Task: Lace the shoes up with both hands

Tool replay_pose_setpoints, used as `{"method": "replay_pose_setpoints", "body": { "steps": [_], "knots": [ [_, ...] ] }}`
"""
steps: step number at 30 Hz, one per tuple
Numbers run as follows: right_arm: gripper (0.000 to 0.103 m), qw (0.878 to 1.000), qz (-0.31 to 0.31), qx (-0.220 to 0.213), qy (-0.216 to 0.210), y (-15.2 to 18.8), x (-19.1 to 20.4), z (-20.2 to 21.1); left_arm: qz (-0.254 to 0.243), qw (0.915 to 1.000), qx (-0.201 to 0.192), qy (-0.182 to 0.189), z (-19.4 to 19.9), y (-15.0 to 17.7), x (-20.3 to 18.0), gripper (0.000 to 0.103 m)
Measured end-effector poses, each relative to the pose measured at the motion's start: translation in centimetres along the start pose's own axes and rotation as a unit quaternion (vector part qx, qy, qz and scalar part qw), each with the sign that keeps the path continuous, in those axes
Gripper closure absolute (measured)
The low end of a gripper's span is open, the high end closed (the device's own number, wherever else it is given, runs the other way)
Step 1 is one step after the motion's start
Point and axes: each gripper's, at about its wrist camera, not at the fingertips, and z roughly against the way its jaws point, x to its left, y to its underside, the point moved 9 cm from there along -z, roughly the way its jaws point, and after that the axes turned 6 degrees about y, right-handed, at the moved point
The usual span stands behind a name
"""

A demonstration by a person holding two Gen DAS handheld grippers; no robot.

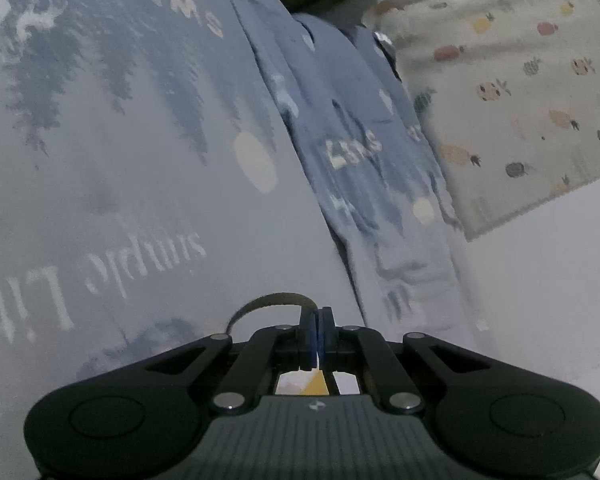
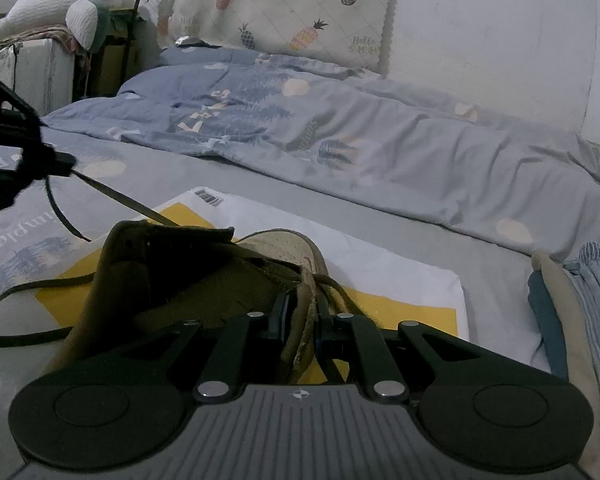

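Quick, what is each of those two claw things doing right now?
Left gripper: closed, pinching the brown shoelace.
Right gripper: closed on the edge of the brown shoe.

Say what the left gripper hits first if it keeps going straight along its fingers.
Probably the bedsheet. The left gripper, shut on the lace, points slightly down at it, with nothing else ahead. Depth is unclear in the fisheye view.
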Motion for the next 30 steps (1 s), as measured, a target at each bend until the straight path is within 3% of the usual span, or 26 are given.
{"method": "replay_pose_setpoints", "body": {
  "steps": [4, 9, 11, 14, 20, 26, 28, 30],
  "knots": [
    [0.094, 1.000, -0.001, 0.001, -0.001, 0.0, 0.1, -0.2, -0.003, 0.9997, -0.012, -0.022, 0.1, -0.7, 0.9, 0.103],
    [0.094, 1.000, -0.002, 0.003, -0.003, 0.0, 0.1, -0.3, -0.013, 0.9962, -0.057, -0.064, 1.5, -2.5, 1.9, 0.103],
    [0.094, 1.000, -0.002, 0.004, -0.004, 0.0, 0.1, -0.3, -0.016, 0.9952, -0.053, -0.081, 1.4, -2.5, 2.2, 0.103],
    [0.094, 1.000, -0.003, 0.004, -0.005, 0.0, 0.1, -0.3, -0.028, 0.9917, -0.052, -0.114, 1.4, -2.3, 2.5, 0.103],
    [0.094, 1.000, -0.005, 0.005, -0.007, 0.1, 0.2, -0.2, -0.023, 0.9843, -0.087, -0.152, 3.0, -3.8, 3.5, 0.103],
    [0.094, 1.000, -0.007, 0.007, -0.007, 0.0, 0.4, -0.2, -0.044, 0.9792, -0.067, -0.187, 2.7, -3.6, 3.8, 0.101],
    [0.094, 1.000, -0.008, 0.007, -0.007, 0.0, 0.4, -0.2, -0.056, 0.9763, -0.080, -0.193, 3.2, -3.9, 3.4, 0.081],
    [0.094, 1.000, -0.009, 0.007, -0.008, 0.0, 0.4, -0.1, -0.067, 0.9740, -0.100, -0.192, 4.0, -4.3, 2.8, 0.068]
  ]
}}
